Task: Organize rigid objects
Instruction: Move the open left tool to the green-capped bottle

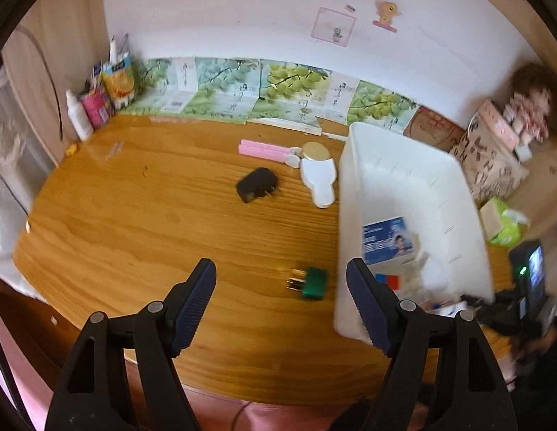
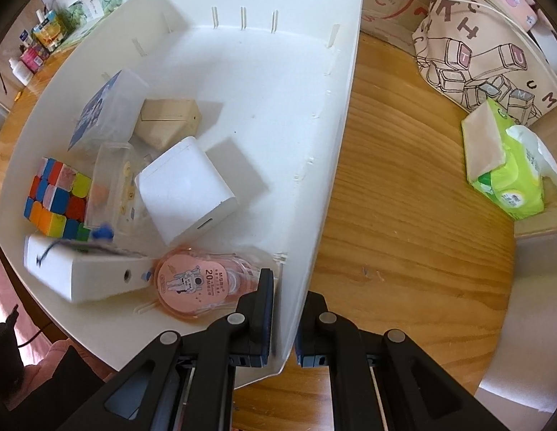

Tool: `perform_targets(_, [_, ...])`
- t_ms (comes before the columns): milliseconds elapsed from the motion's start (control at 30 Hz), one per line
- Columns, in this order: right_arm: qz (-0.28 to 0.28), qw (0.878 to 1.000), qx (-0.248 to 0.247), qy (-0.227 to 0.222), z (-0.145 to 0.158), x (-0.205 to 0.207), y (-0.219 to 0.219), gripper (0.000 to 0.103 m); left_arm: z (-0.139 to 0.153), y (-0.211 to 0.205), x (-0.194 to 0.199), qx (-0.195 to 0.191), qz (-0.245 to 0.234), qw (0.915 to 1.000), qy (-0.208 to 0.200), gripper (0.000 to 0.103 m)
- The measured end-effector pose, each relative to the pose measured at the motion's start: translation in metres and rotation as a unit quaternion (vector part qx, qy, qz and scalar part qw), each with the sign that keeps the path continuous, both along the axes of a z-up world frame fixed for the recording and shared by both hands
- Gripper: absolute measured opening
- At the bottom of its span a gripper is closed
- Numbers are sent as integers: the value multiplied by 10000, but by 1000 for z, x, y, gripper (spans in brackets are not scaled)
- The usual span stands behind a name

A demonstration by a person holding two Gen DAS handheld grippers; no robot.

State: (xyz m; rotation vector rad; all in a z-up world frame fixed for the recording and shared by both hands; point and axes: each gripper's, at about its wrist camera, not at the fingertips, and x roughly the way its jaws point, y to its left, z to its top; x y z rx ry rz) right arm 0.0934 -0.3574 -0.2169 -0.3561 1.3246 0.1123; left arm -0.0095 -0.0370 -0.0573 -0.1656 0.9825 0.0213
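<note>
Holding the white bin [image 2: 242, 82] steady is the right gripper's [image 2: 282, 327] job: its jaws are pinched narrow on the bin's near wall, one finger inside, one outside, at bottom centre of the right wrist view. Bin already has a load at lower left of that view: Rubik's cube [image 2: 57, 197], white charger block [image 2: 185, 190], wooden block [image 2: 169, 120], pink correction tape [image 2: 194, 283], clear cases, a white box. Left gripper [image 1: 281, 280] stands wide with nothing between the pads, over bare wooden table [image 1: 134, 215] at bottom centre of the left wrist view. Read: between picks, bin loading partly done. Still loose on the table: green plug [image 1: 314, 283] just ahead of the left gripper and close to the bin's left wall; black adapter [image 1: 256, 184] mid-frame; white bottle with gold cap [image 1: 320, 176] and pink stick [image 1: 266, 150] further up, next to the bin's far corner. Likely next target is the green plug, being nearest. Needs the left gripper shifted slightly right and down, pads straddling the plug body rather than the brass prongs, then a close. Frame is motion-blurred, so plug orientation is only roughly readable.
</note>
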Motion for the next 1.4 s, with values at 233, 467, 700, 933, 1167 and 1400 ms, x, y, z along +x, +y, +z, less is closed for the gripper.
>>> perform_targets(233, [-247,9997,-65,-10,-4,2,0,9,-11,19,5,183,-498,9985,95,78])
perform_targets(467, [-736,9972,-98,-26,-6,6,0,10,-25,26,15,239,-1178,9925,212,78])
perform_targets(700, [-1205,9927,-6,-6,-9,9,-5,10,-40,32,34,-196,-1745,9833,469,78])
perform_targets(933, [-1507,9885,77,-69,-9,12,-13,10,-54,11,47,89,-2686,9612,613,78])
perform_targets(1167, [-1850,9826,180,-69,-7,8,-27,11,-79,-16,50,450,-3908,9155,844,78])
perform_targets(1400, [-2197,9748,385,-74,-4,10,-43,12,-97,-33,56,541,-4764,8726,932,78])
